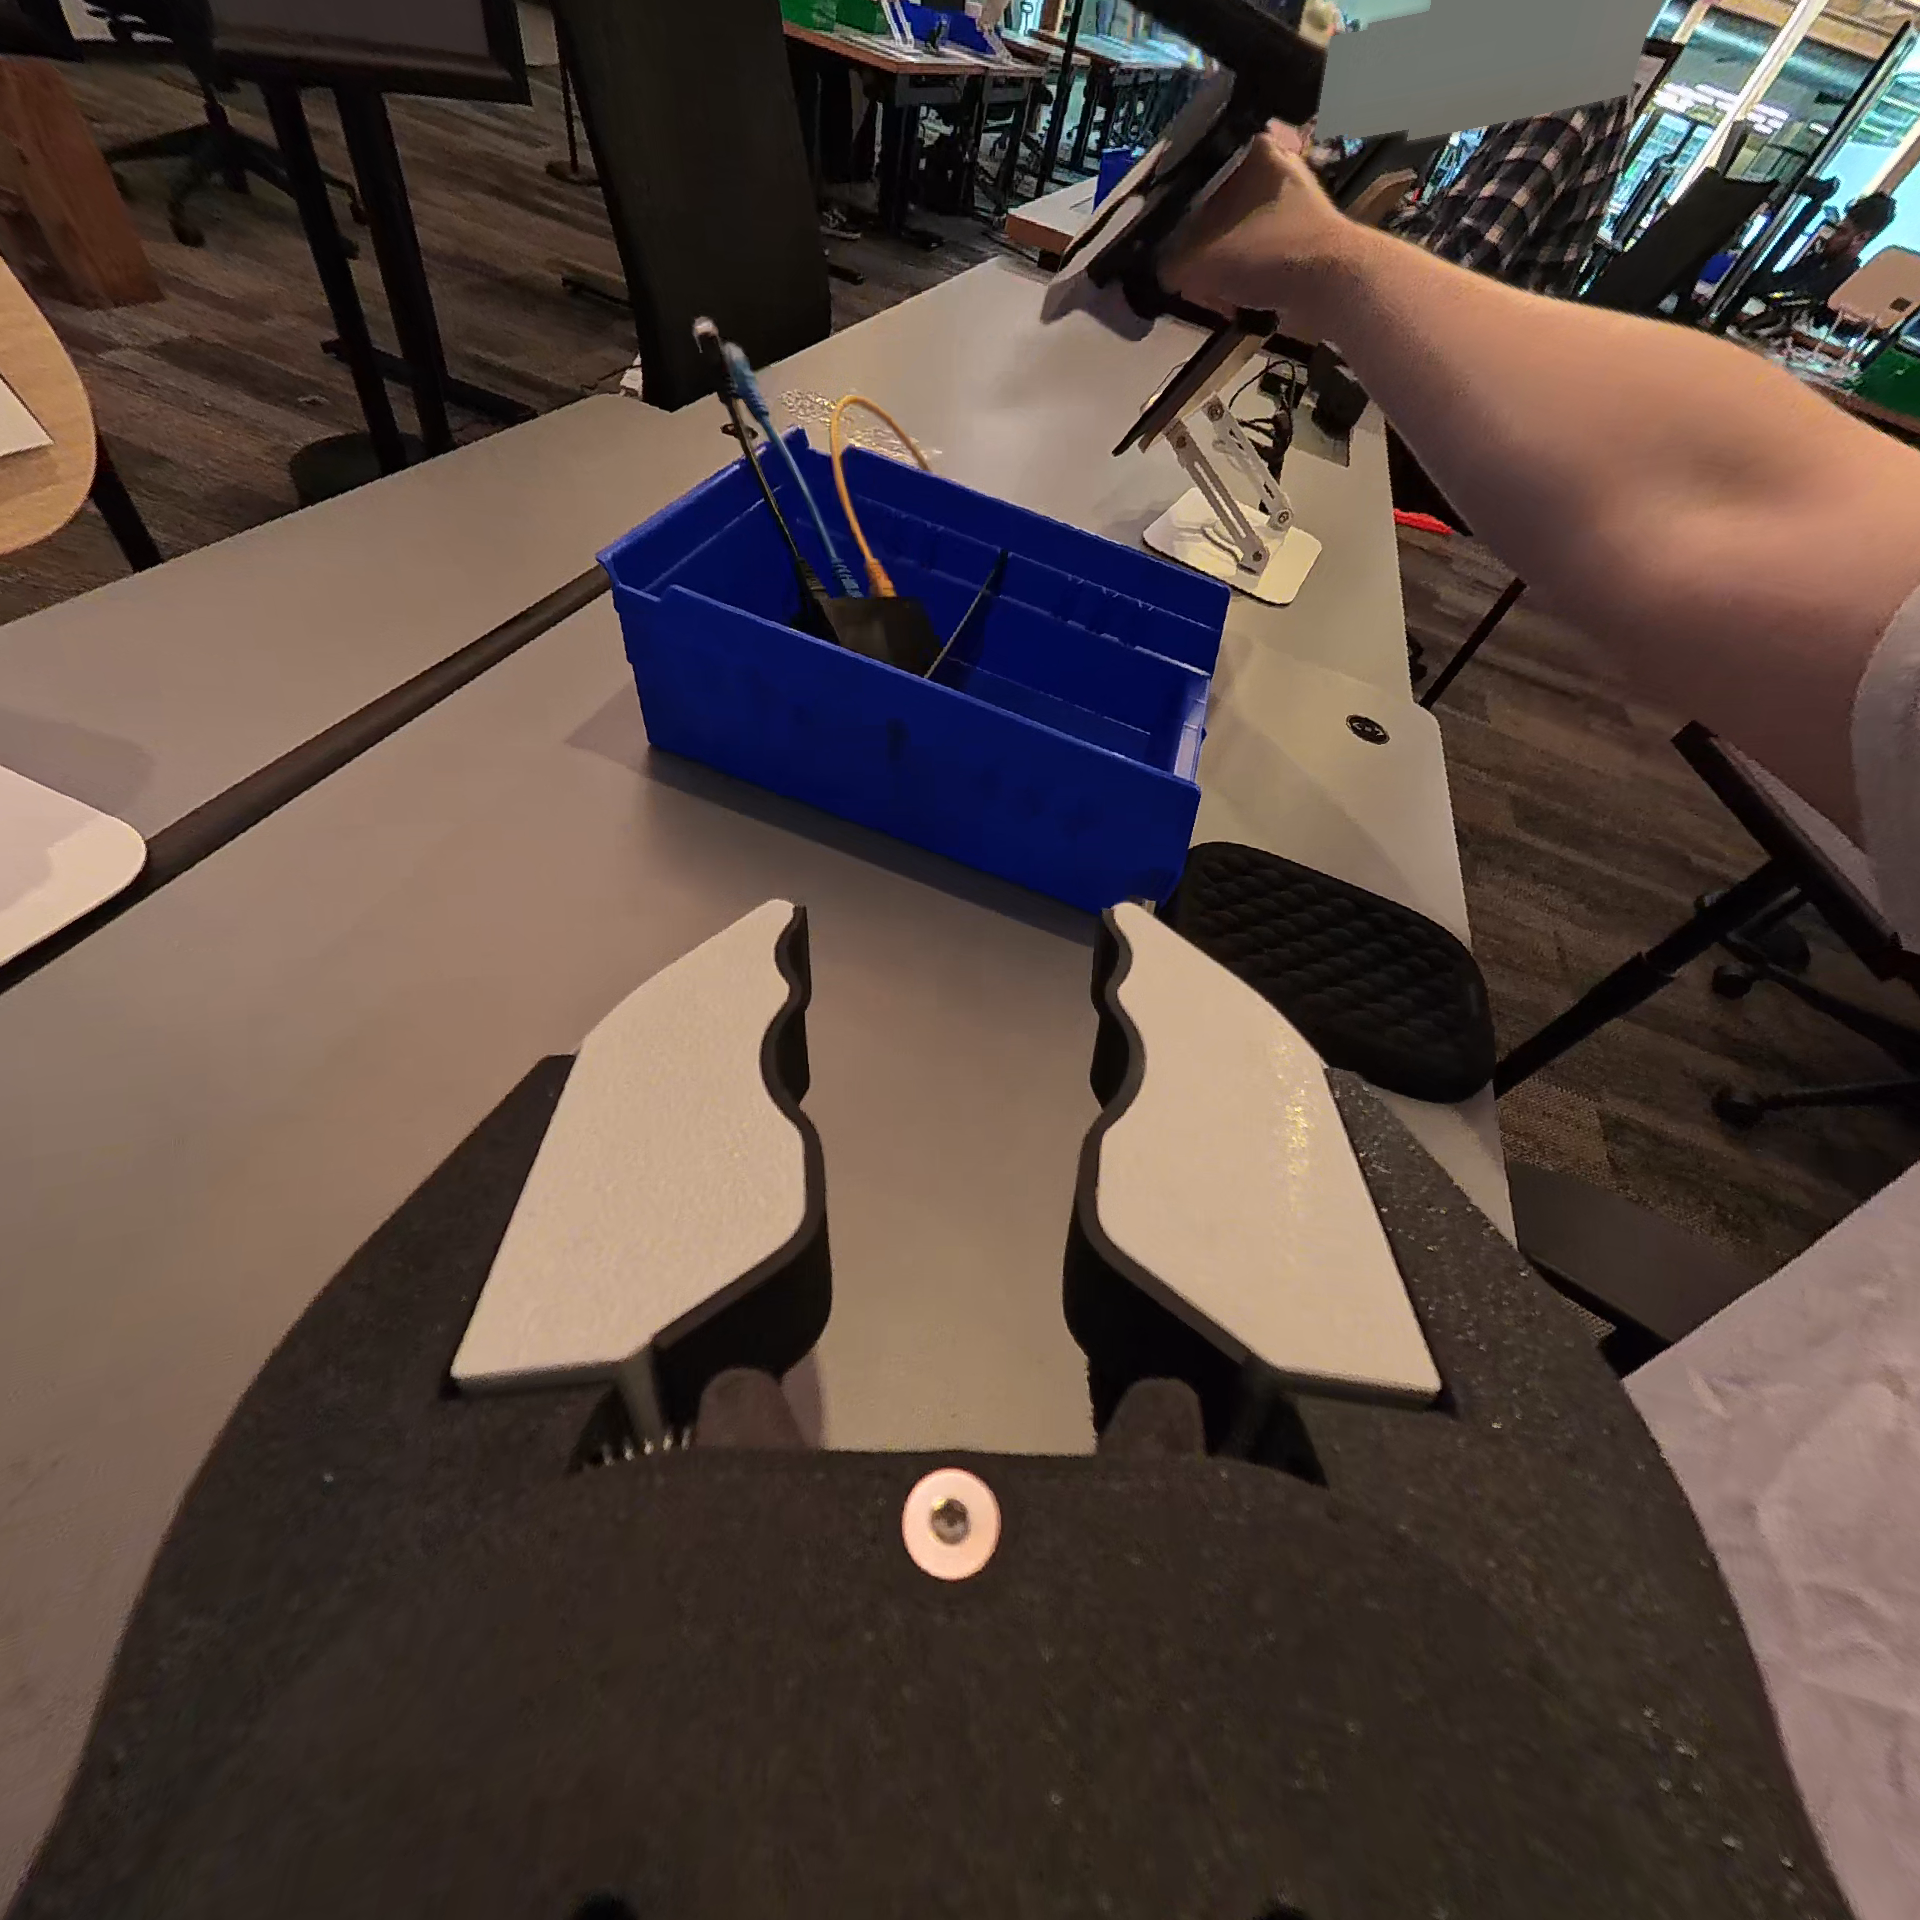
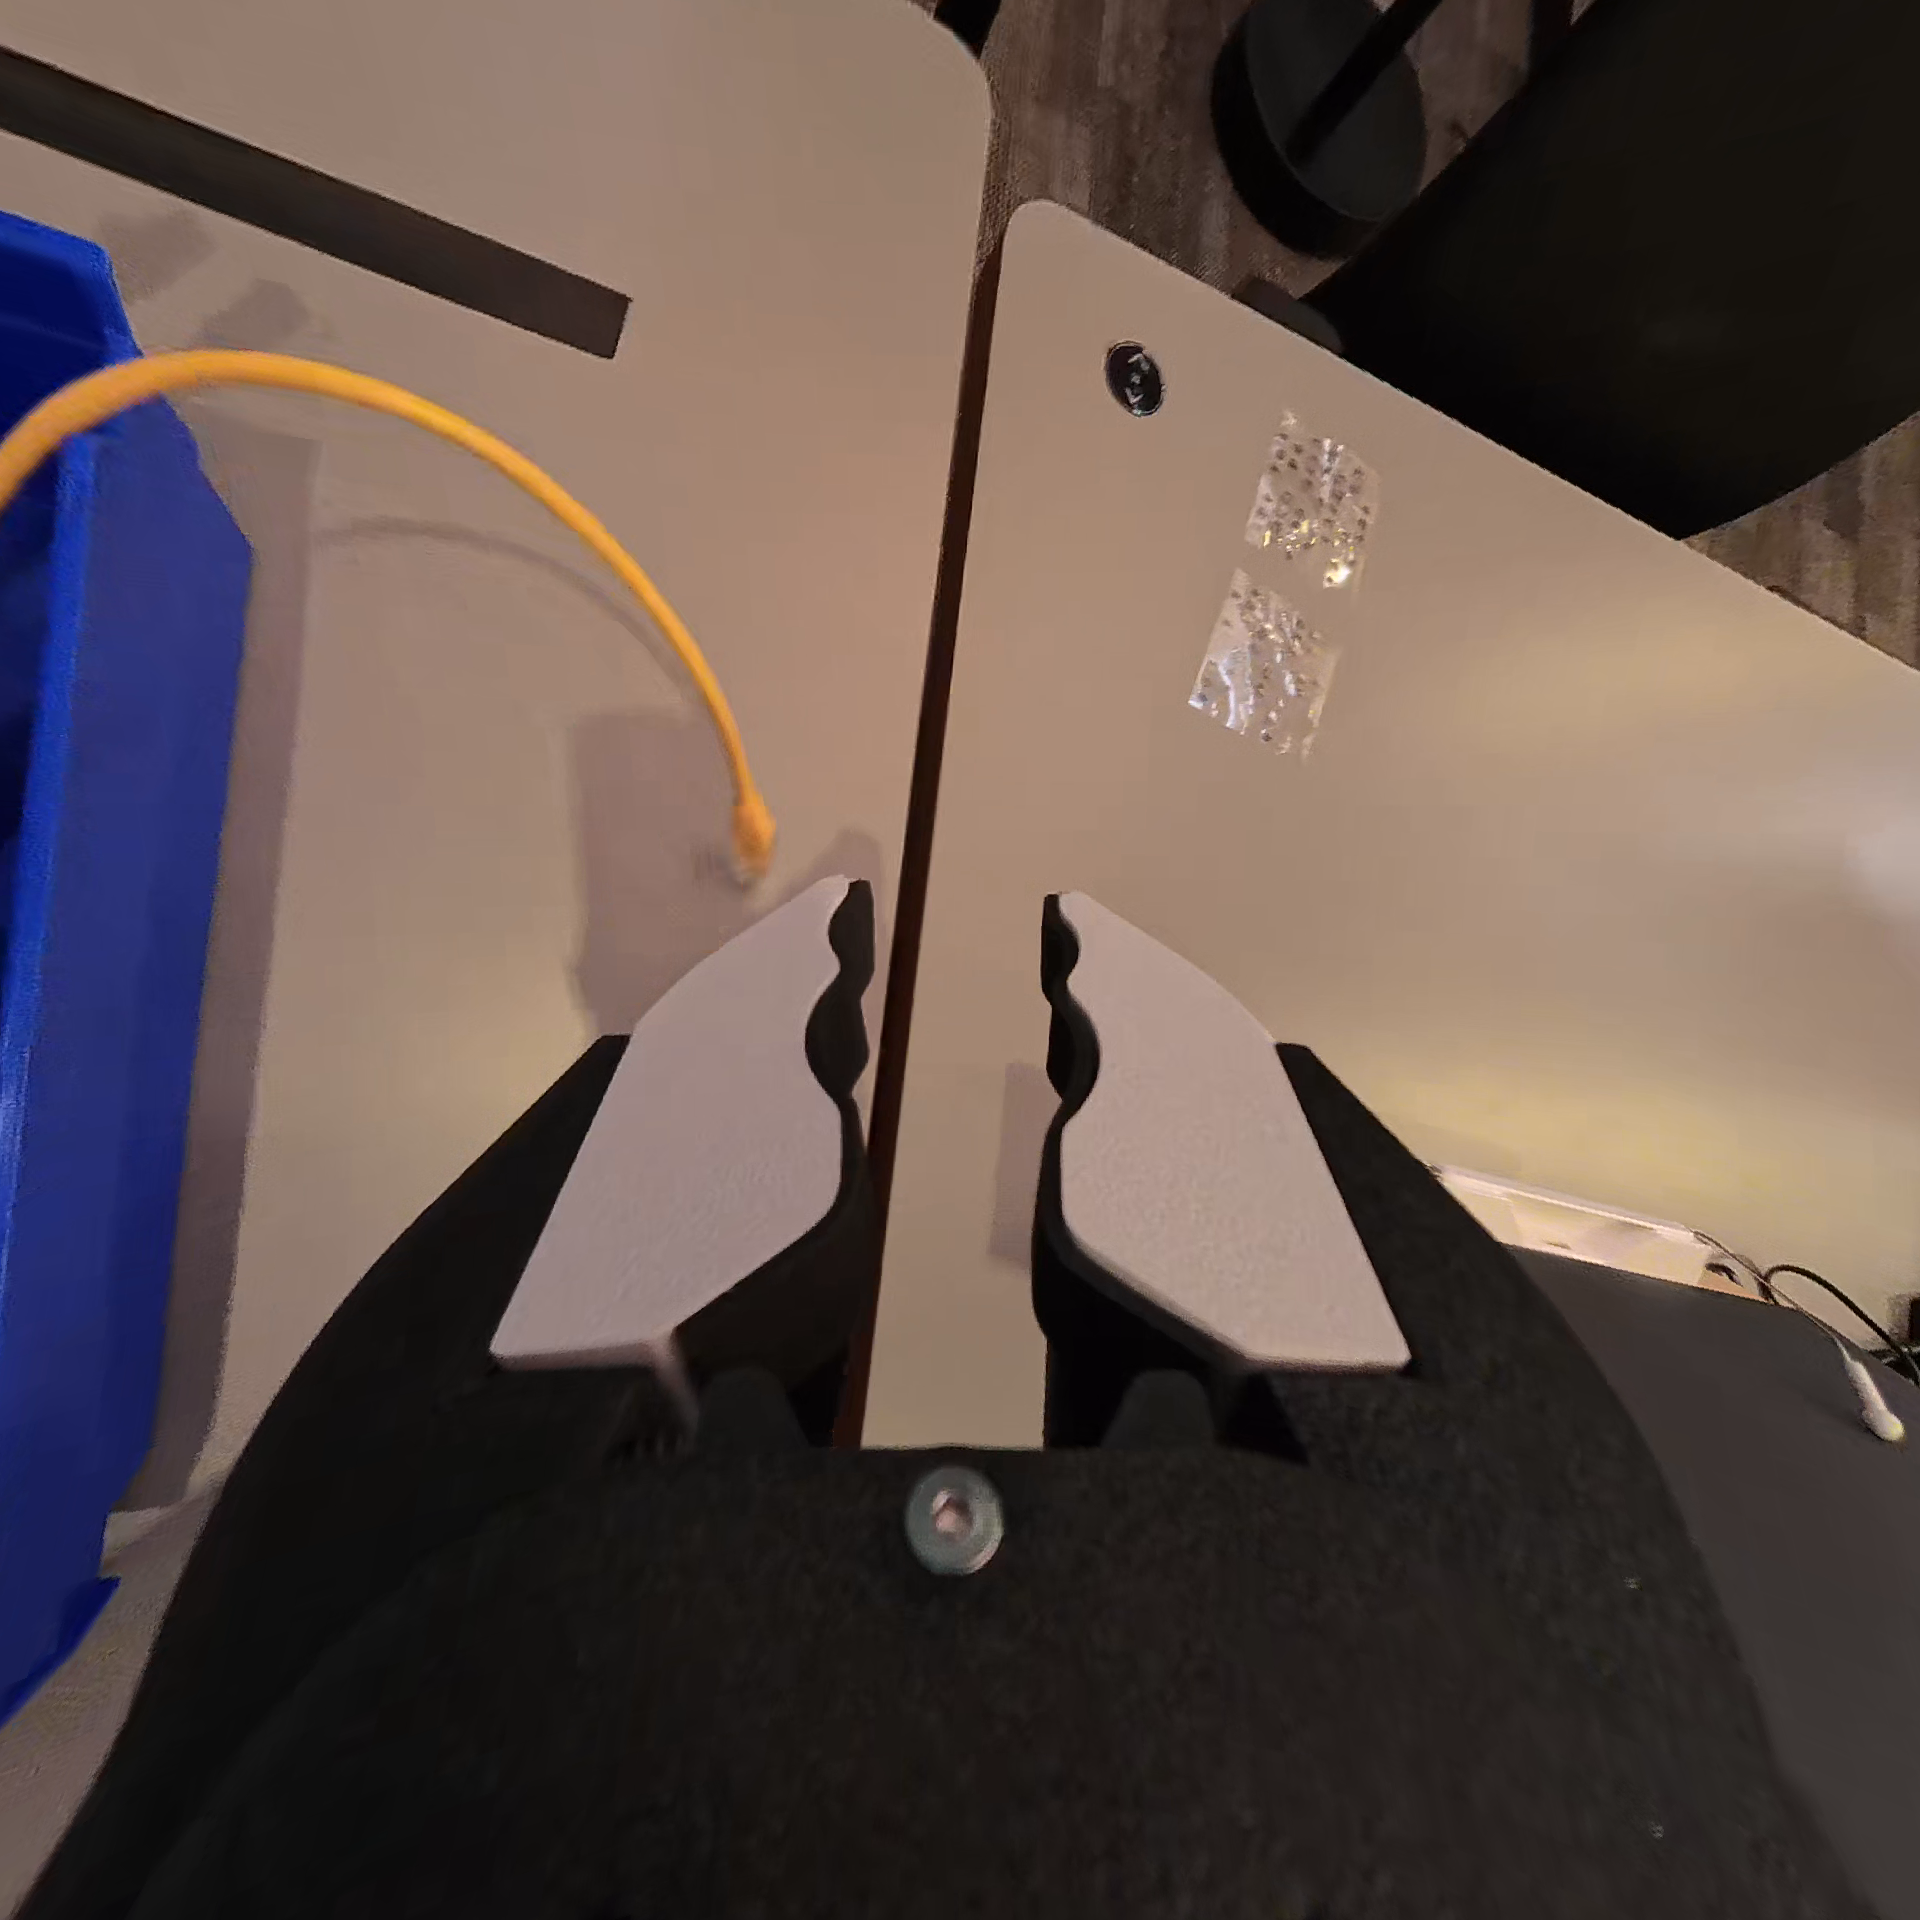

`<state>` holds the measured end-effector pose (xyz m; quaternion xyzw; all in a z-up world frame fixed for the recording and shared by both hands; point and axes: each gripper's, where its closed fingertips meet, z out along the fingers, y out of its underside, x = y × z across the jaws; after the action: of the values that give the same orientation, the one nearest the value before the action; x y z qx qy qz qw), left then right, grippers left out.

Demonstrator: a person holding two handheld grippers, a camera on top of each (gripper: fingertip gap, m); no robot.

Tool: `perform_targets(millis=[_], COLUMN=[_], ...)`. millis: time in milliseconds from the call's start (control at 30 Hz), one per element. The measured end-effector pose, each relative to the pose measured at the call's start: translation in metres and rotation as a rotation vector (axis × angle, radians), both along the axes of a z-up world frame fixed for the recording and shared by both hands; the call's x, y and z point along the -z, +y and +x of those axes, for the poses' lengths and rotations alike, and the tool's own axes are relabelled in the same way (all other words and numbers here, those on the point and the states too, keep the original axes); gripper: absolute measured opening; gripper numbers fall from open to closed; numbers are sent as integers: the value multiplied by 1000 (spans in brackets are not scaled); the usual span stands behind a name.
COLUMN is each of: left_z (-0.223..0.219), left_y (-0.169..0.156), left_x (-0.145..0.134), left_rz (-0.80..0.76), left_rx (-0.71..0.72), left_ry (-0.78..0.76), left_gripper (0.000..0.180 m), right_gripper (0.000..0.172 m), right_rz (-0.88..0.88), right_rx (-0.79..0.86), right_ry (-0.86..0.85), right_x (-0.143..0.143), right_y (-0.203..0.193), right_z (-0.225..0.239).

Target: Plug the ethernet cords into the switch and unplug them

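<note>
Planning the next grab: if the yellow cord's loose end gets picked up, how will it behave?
The yellow cord holds a springy arc out of the blue bin, so it probably bends easily yet pushes back. It looks thin and light. Its plug hangs free, so it may swing when nudged.

Open-plan office: rows of grey desks [image 1: 312, 644], rolling chairs [image 1: 1340, 977], carpet floor [image 1: 239, 343], glass partitions [image 1: 1787, 125].

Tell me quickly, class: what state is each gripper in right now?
Left gripper: open, nothing between its fingers, above the grey table.
Right gripper: open, holding nothing; the yellow ethernet cord's plug lies free beside it.
</note>
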<state>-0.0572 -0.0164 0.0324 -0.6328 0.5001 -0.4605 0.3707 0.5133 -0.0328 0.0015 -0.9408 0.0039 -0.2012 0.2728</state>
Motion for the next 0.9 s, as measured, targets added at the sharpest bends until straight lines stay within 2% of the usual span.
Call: perform_targets(millis=[133, 267, 400, 600, 700, 900], left_z=[2, 4, 5, 6, 6, 5], left_y=[1, 0, -3, -8, -10, -6], left_x=[4, 6, 5, 5, 6, 8], left_rz=[-6, -13, -6, 6, 7, 8], left_rx=[0, 4, 9, 15, 16, 6], left_ry=[8, 13, 14, 17, 23, 28], left_gripper=[52, 52, 52, 52, 52, 52], right_gripper=[30, 30, 30, 32, 33, 33], right_rz=[42, 109, 249, 355, 380, 397], right_rx=[-23, -105, -172, -179, -122, 100], right_ry=[-16, -13, 155, 414, 448, 669], right_x=[-15, -29, -34, -10, 5, 38], right_y=[-7, 0, 18, 57, 78, 103], right_z=[-2, -27, -75, -128, -127, -109])
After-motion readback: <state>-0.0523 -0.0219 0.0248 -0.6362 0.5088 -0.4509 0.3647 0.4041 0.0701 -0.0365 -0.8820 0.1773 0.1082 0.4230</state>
